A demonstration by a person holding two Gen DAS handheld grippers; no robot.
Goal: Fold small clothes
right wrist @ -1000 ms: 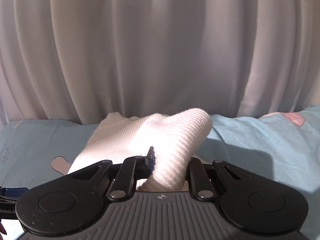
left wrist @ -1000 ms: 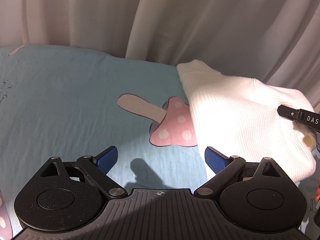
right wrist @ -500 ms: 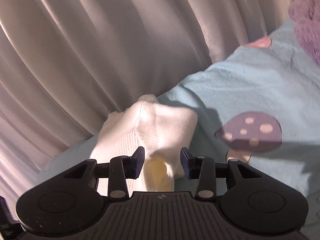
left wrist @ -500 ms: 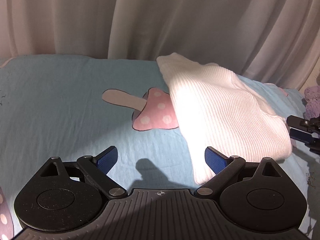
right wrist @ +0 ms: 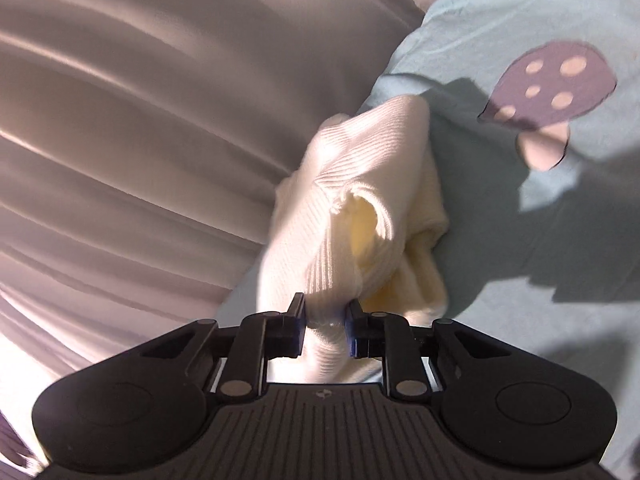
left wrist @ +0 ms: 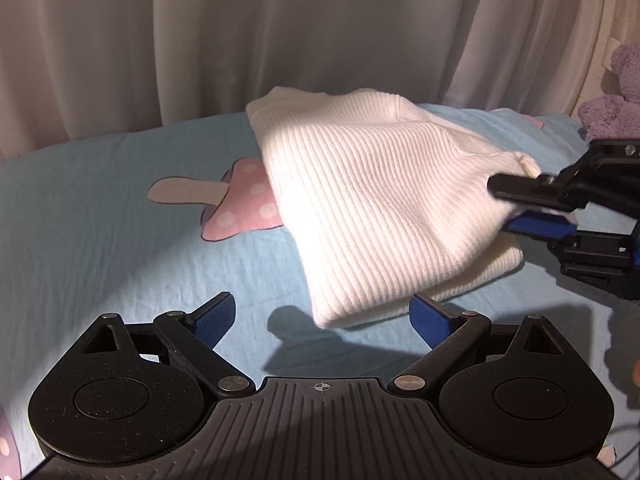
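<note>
A white ribbed knit garment (left wrist: 372, 200) lies doubled over on the light blue sheet (left wrist: 100, 240). My right gripper (left wrist: 504, 204) comes in from the right and has the garment's right end between its jaws. In the right wrist view this gripper (right wrist: 326, 320) is rolled sideways, its jaws closing, with both pads pressing a bunch of the white knit (right wrist: 340, 200). My left gripper (left wrist: 324, 316) is open just in front of the garment's near corner. Its blue pads (left wrist: 212, 316) touch nothing.
A pink mushroom print (left wrist: 240, 200) on the sheet is partly covered by the garment. White curtains (left wrist: 280, 32) hang along the bed's far edge. A purple plush toy (left wrist: 616, 108) sits at the far right. A purple mushroom print (right wrist: 548, 88) shows beyond the garment.
The right gripper let go of the knit, rolled strongly, came lower and closed on the garment's end again. The garment now lies lower and more centred in the left wrist view.
</note>
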